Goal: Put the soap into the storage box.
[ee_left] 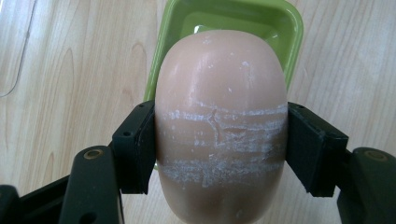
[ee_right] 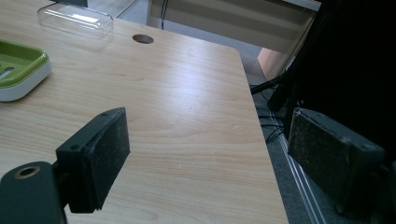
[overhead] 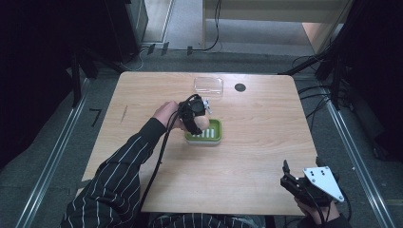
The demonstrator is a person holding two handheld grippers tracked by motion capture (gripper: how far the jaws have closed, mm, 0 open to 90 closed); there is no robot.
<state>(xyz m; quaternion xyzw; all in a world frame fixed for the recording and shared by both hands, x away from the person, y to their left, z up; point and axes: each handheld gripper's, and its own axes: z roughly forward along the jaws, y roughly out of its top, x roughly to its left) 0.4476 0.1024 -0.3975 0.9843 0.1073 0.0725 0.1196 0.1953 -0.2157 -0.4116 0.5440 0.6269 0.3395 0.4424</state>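
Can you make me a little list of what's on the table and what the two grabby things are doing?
held thing: pink soap bar, scuffed white
left gripper: fingers clamped on the soap, above the dish
soap dish: green, on the table
clear lid: far side of table, apart from the dish
right gripper: open, holding nothing, at near right table edge

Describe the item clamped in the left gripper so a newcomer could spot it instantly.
On the wooden table, find the green soap dish near the middle. Just above it, the left gripper clamps a soap bar: rounded, peach-pink, scuffed with whitish streaks.
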